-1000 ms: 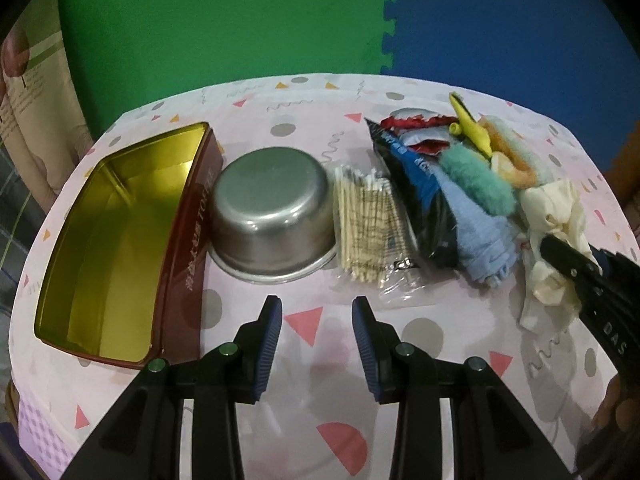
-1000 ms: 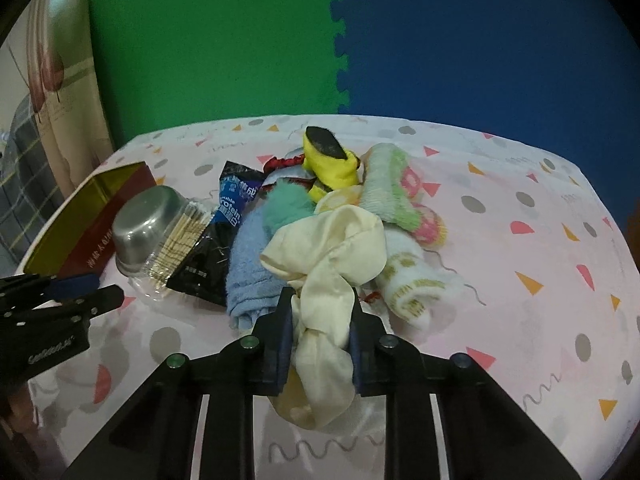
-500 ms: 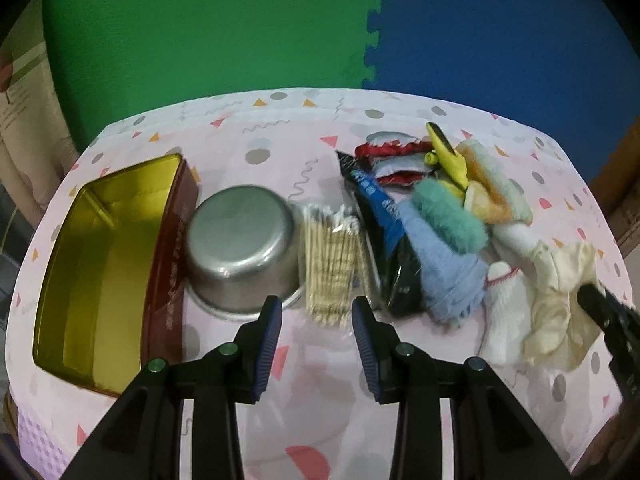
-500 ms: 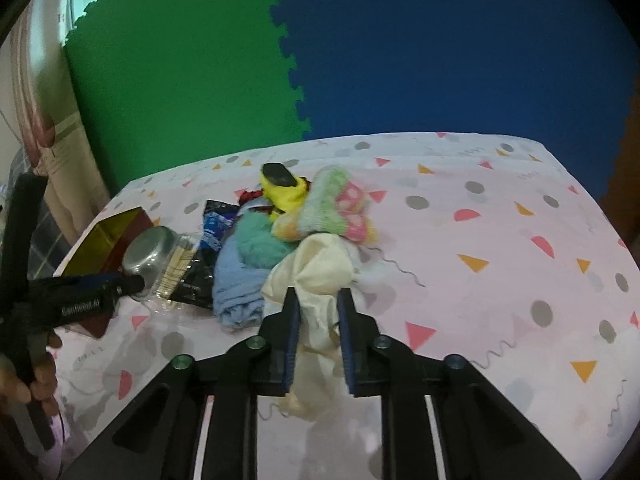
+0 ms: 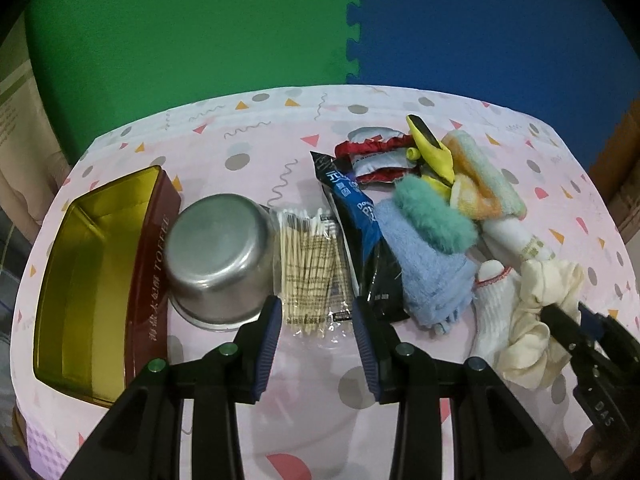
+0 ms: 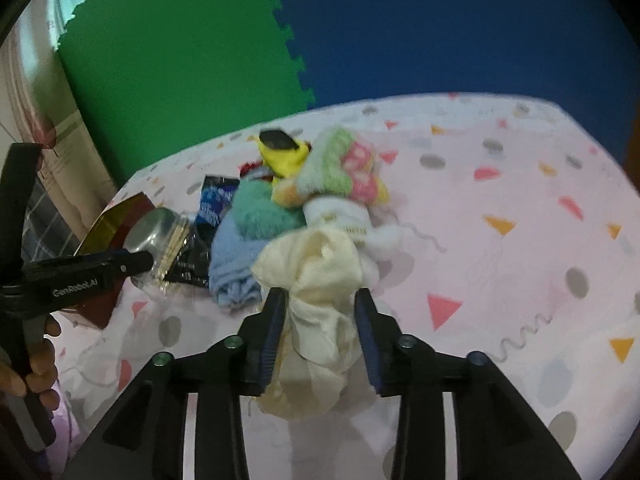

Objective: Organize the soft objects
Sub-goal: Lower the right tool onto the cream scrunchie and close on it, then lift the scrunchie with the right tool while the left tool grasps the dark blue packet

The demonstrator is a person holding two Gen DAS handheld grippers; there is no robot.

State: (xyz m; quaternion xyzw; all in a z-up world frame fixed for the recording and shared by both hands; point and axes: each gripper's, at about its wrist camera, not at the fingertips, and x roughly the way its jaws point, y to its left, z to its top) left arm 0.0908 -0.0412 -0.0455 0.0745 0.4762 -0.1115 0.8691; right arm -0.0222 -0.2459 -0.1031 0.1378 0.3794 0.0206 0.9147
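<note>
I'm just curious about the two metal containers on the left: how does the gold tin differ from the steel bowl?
The gold tin is rectangular; the steel bowl is round. The tin is gold inside with dark red outer walls, while the bowl is plain silver. The tin sits open side up; the bowl is turned upside down, base on top. Both are hard metal and sit side by side on the table.

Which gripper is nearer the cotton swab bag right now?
Left. The left gripper hangs open just in front of the cotton swab bag; the right gripper sits across the pile, around the cream scrunchie.
</note>
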